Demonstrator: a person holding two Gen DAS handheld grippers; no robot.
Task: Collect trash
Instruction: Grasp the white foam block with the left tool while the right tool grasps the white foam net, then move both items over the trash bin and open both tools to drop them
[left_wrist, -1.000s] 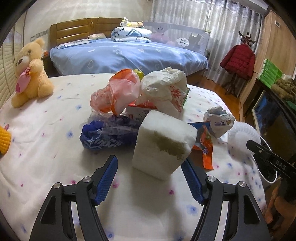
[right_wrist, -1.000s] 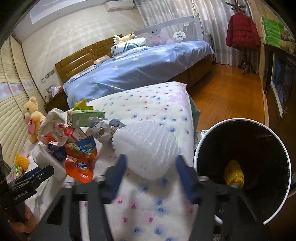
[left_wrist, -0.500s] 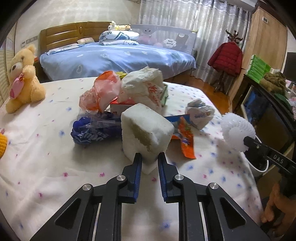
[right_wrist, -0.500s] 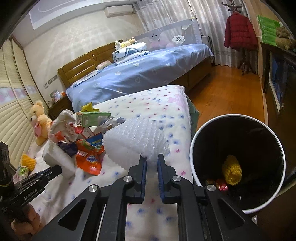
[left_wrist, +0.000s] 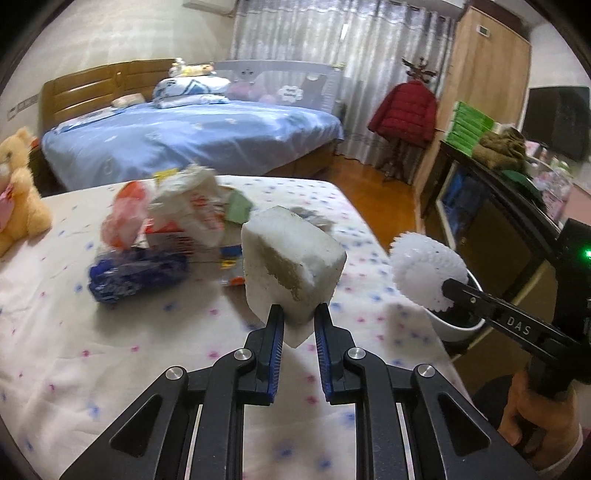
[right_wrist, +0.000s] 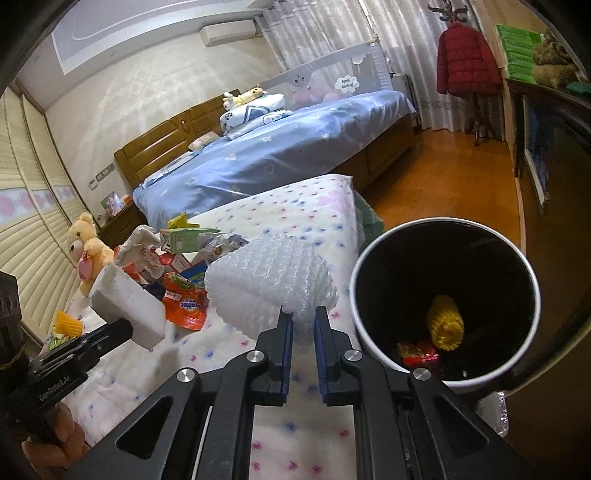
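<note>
My left gripper (left_wrist: 298, 314) is shut on a white foam block (left_wrist: 291, 264) and holds it above the flowered bed sheet (left_wrist: 110, 350); the block also shows in the right wrist view (right_wrist: 127, 301). My right gripper (right_wrist: 303, 317) is shut on a white foam fruit net (right_wrist: 269, 280), held just left of the white-rimmed black trash bin (right_wrist: 532, 354). The net (left_wrist: 428, 273) and the bin (left_wrist: 458, 325) show at the right of the left wrist view. In the bin lie a yellow foam net (right_wrist: 445, 323) and a red wrapper (right_wrist: 417, 350).
A pile of trash lies on the sheet: a blue bag (left_wrist: 136, 271), a pink bag (left_wrist: 125, 218), a white crumpled bag (left_wrist: 188, 206), an orange wrapper (right_wrist: 184, 301), a green carton (right_wrist: 184, 238). A teddy bear (right_wrist: 86, 251) sits at the left. The wooden floor (right_wrist: 443, 177) lies beyond.
Both grippers closed on their items a second ago. Since then the left has lifted the foam block off the sheet, and the right has carried the net closer to the bin.
</note>
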